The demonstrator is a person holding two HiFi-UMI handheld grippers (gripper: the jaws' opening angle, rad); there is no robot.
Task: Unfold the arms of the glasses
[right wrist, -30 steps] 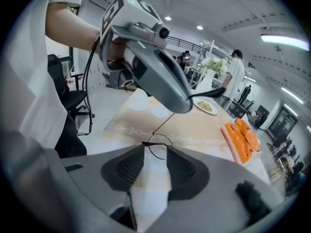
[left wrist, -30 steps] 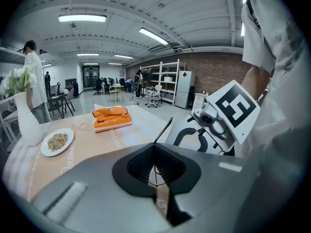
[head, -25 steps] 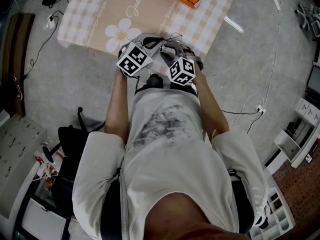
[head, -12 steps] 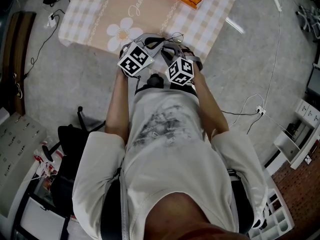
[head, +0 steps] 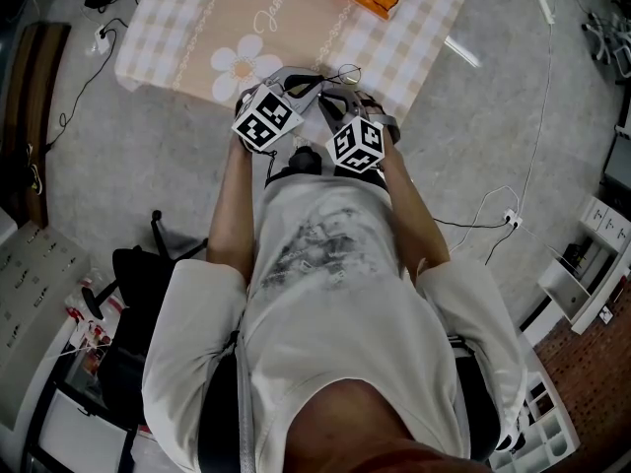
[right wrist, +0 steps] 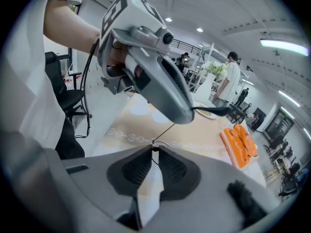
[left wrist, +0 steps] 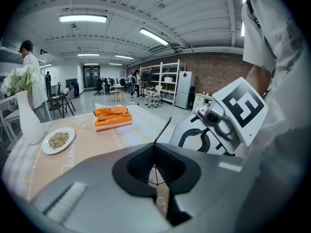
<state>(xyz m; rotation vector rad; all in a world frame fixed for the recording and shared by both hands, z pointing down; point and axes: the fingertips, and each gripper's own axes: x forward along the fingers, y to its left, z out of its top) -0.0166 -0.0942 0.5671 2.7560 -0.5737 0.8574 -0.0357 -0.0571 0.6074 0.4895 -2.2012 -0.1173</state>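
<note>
The thin wire glasses hang between both grippers over the near edge of the checked table. My left gripper is shut on them. In the left gripper view one dark arm rises from its closed tips. In the right gripper view the left gripper reaches in from above with a dark arm end sticking out sideways, and a thin wire runs down into my right gripper. The right jaws have just been closing and their tips now pinch that wire.
On the table stand a plate of food, an orange pack and a white vase of flowers. A black chair is at the person's left and cables lie on the floor. People stand far off.
The right gripper's marker cube has shifted very slightly toward the person. The left gripper has kept still, and the glasses stay between the two.
</note>
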